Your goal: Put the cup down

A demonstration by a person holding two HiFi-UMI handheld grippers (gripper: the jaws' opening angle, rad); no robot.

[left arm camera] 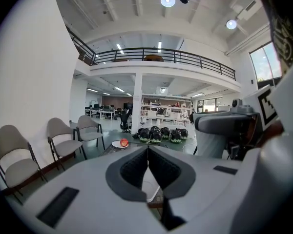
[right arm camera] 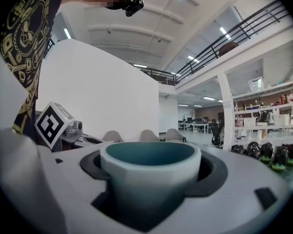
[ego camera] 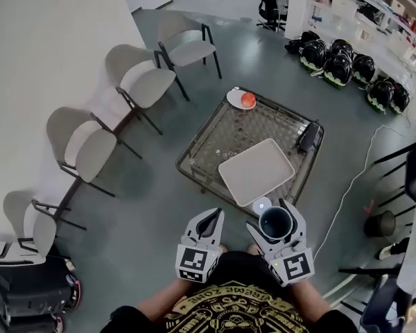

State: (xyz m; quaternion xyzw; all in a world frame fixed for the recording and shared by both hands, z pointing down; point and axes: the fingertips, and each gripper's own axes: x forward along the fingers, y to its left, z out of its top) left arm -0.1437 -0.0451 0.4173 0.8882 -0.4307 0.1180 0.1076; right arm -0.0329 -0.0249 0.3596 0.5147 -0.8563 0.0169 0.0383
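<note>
Grey floor spreads wide, and a low wire tabletop sits in the middle of it. On it are one pale tray, one plate with one red fruit, and one dark thing by the right edge. Four chairs line the wall.

There is just one cup — the right tongs pinch it round its sides, spread wide, with its mouth up. It hangs in the air at the near edge of the tabletop. The tray lies just ahead of it and lower down. So I think the right tongs are the ones to bring it forward and down. The left tongs are pressed together with nothing in them — just beside the right ones.
</note>
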